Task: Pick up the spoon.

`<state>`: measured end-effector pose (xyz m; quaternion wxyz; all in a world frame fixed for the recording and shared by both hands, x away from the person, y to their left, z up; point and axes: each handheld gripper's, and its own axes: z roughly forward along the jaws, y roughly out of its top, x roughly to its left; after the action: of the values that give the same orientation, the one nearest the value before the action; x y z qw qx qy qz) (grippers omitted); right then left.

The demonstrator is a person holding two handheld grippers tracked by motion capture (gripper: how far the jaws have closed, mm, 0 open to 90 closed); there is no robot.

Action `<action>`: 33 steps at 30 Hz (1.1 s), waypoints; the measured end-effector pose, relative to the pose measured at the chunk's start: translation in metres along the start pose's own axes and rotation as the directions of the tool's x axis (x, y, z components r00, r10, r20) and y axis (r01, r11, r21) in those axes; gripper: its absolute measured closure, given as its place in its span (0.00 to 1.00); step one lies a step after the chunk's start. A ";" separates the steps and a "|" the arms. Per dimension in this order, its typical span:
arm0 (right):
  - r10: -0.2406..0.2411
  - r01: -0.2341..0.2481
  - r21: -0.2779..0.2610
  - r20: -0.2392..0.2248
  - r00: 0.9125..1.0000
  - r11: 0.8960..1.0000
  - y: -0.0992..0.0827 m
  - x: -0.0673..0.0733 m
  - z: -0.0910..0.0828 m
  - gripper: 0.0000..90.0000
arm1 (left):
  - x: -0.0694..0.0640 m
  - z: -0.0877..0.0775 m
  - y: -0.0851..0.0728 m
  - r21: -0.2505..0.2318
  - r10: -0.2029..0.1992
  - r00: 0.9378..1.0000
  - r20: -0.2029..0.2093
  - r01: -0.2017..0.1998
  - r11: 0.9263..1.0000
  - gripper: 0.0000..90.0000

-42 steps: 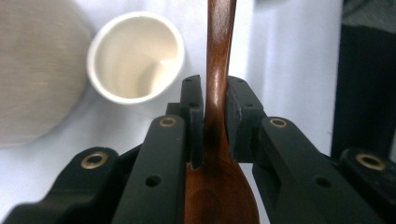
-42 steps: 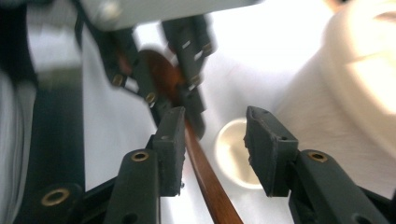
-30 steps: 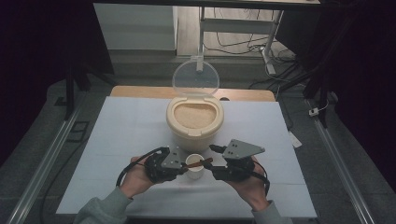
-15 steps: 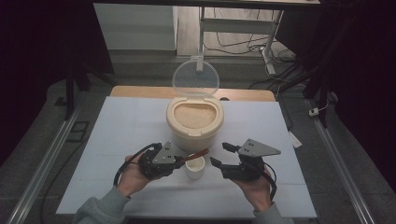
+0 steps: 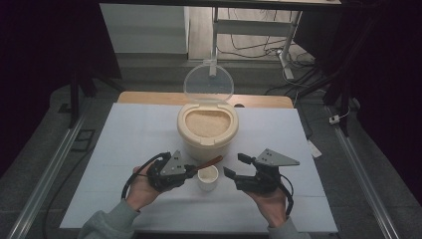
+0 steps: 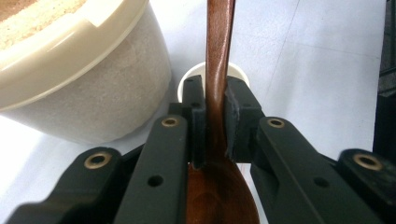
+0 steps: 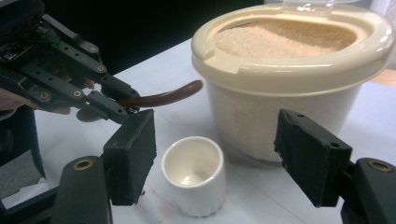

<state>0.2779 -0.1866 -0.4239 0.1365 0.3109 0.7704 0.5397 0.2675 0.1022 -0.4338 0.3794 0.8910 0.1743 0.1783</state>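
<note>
left gripper (image 5: pixel 191 171) fingers pinching a brown wooden spoon (image 6: pixel 218 70) by the handle, right gripper (image 7: pixel 219 154) fingers just been spreading wide with nothing gripped, small white cup (image 7: pixel 194 174) standing between them on the counter (image 5: pixel 124 129), right beside the open rice tub (image 5: pixel 207 130)

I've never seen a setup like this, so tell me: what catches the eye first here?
A big cream tub full of pale grain stands mid-table, its clear lid tipped up behind it. Just in front sits a small empty white cup. The left gripper clamps a brown wooden spoon by its handle, while the right gripper, jaws just opened, stands beside the cup.
</note>
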 end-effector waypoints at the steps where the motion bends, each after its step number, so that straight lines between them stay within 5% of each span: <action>1: 0.010 -0.010 0.000 -0.002 1.000 1.000 -0.001 0.003 0.002 0.33 | 0.000 0.000 0.000 -0.003 -0.001 1.000 -0.003 0.001 1.000 0.88; 12: 0.096 -0.096 -0.003 -0.019 0.995 0.995 -0.005 0.020 0.016 0.35 | -0.008 0.004 0.002 -0.022 0.007 1.000 -0.027 -0.008 1.000 0.88; 23: 0.151 -0.151 -0.025 -0.013 0.988 0.988 -0.008 0.023 0.020 0.40 | -0.015 0.007 0.004 -0.030 0.025 0.999 -0.033 -0.026 0.999 0.88; 33: 0.221 -0.221 -0.053 0.002 0.975 0.974 -0.011 0.025 0.026 0.57 | -0.024 0.012 0.007 -0.027 0.061 0.996 -0.062 -0.062 0.998 0.88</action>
<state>0.2692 -0.1544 -0.4406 0.0870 0.3931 0.7160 0.5703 0.2528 0.0800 -0.4409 0.3812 0.8845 0.1557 0.2194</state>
